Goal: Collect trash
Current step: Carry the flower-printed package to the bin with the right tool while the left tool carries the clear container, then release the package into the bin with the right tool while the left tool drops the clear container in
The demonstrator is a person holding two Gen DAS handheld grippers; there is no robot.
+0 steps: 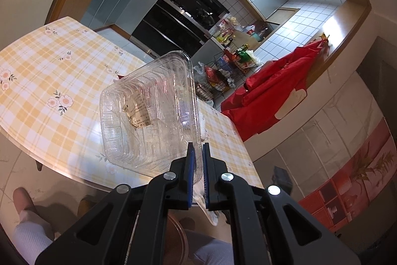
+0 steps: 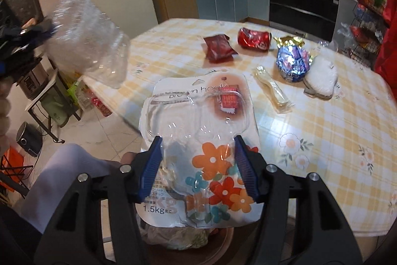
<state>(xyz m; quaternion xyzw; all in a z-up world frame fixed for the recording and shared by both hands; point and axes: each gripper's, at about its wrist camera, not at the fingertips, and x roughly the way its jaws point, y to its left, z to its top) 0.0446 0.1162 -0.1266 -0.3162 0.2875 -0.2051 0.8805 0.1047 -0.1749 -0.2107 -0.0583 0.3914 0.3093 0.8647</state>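
My left gripper point(image 1: 197, 145) is shut on the rim of a clear plastic food container point(image 1: 148, 111), holding it tilted above the checked table point(image 1: 49, 66). In the right wrist view this container point(image 2: 86, 36) hangs at the upper left. My right gripper point(image 2: 198, 140) is shut on a flower-printed hook blister pack point(image 2: 198, 116), its blue pads point(image 2: 153, 165) pressing the clear bubble from both sides, above the table's near edge. On the table point(image 2: 335, 128) lie a dark red wrapper point(image 2: 219, 49), a crushed red can point(image 2: 254, 40), a blue foil wrapper point(image 2: 294, 63), a white pad point(image 2: 321, 78) and a clear sleeve point(image 2: 273, 93).
A round brown bin point(image 2: 223, 245) with crumpled waste sits below my right gripper, beside a person's leg in white trousers point(image 2: 62, 178). A wire rack of goods point(image 1: 223, 71) and a red cloth point(image 1: 273, 86) stand past the table. Appliances crowd the floor at left point(image 2: 29, 140).
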